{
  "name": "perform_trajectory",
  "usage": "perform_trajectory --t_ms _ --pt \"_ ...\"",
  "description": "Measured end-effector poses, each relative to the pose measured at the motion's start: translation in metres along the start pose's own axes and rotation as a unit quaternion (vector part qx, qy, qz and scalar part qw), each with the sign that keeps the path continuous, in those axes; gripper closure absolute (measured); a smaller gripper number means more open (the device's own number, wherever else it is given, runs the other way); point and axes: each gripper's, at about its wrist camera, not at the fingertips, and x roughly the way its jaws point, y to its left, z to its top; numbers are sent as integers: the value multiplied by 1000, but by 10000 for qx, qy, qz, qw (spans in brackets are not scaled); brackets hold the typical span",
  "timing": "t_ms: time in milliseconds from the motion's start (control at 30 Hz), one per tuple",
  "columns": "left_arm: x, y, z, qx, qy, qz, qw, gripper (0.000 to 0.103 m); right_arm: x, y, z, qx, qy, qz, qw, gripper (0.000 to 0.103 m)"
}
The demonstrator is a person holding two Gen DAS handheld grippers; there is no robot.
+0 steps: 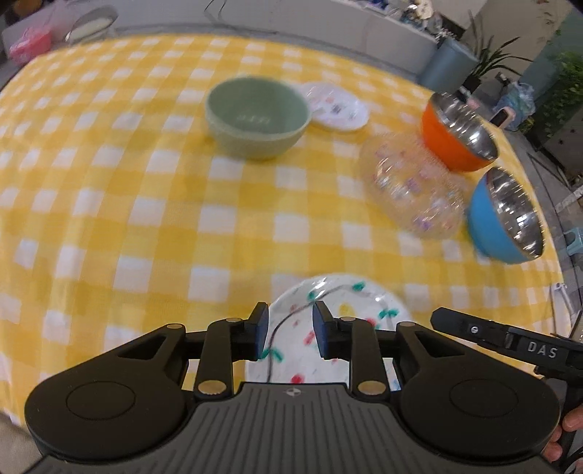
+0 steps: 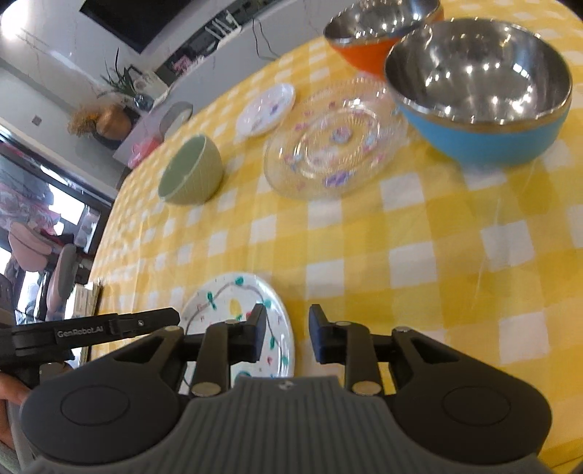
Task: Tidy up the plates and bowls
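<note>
A white plate with coloured dabs point(image 1: 339, 328) lies near the table's front edge, just under my open, empty left gripper point(image 1: 289, 333). It also shows in the right wrist view point(image 2: 237, 313), left of my open, empty right gripper point(image 2: 286, 337). A green bowl point(image 1: 257, 116) point(image 2: 191, 171) stands mid-table. A clear glass plate with purple marks point(image 1: 411, 186) point(image 2: 335, 142) lies to its right. A small white plate point(image 1: 337, 105) point(image 2: 266, 109) lies behind. An orange bowl point(image 1: 455, 135) point(image 2: 379, 29) and a blue bowl point(image 1: 504, 215) point(image 2: 481, 91), both steel-lined, stand at the right.
A yellow-and-white checked cloth point(image 1: 145, 204) covers the table. The other hand-held gripper point(image 1: 503, 339) shows at the right of the left wrist view. Potted plants point(image 1: 488, 54) and furniture stand beyond the far edge.
</note>
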Motion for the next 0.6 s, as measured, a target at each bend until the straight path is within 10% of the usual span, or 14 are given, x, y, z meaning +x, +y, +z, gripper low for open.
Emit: perform_trajectory --t_ms 600 --pt "33 -45 44 268 -527 -316 9977 69 -7 -18 39 90 -940 -470 9944 70"
